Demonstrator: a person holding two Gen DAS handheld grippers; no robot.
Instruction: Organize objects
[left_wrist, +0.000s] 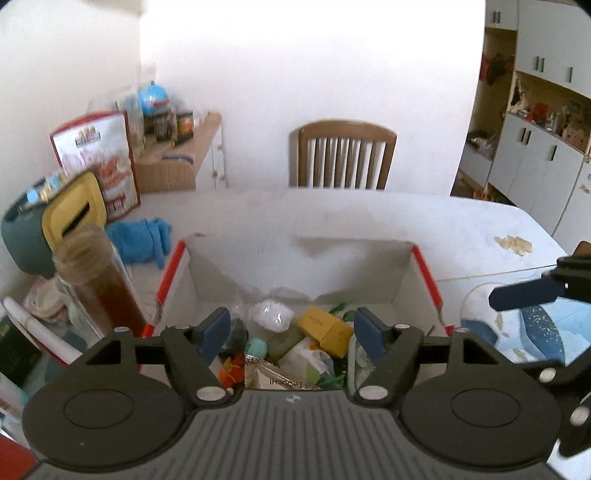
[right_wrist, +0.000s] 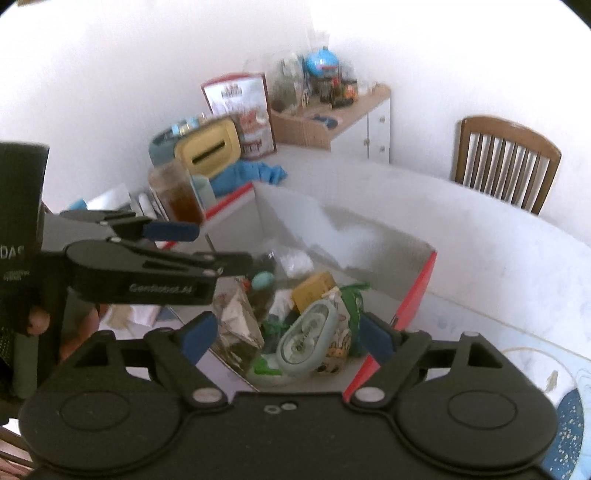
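Observation:
An open cardboard box (left_wrist: 402, 280) with red outer edges stands on the white table, and several small objects lie in it. Among them are a yellow carton (left_wrist: 325, 326), a white crumpled wad (left_wrist: 271, 314), a mint tape dispenser (right_wrist: 308, 334) and a teal ball (right_wrist: 263, 279). My left gripper (left_wrist: 291, 328) hangs open above the box's near side, nothing between its blue pads. My right gripper (right_wrist: 286, 334) is open over the box's near right corner, above the dispenser and not touching it. The left gripper (right_wrist: 221, 245) also shows at the left of the right wrist view, held by a hand (right_wrist: 37, 317).
Left of the box stand a jar of brown liquid (left_wrist: 99, 280), a yellow-lidded container (left_wrist: 75, 206), a blue cloth (left_wrist: 142, 240) and a red-and-white carton (left_wrist: 98, 162). A wooden chair (left_wrist: 345, 155) stands behind the table. A blue speckled plate (left_wrist: 535, 332) lies right of the box.

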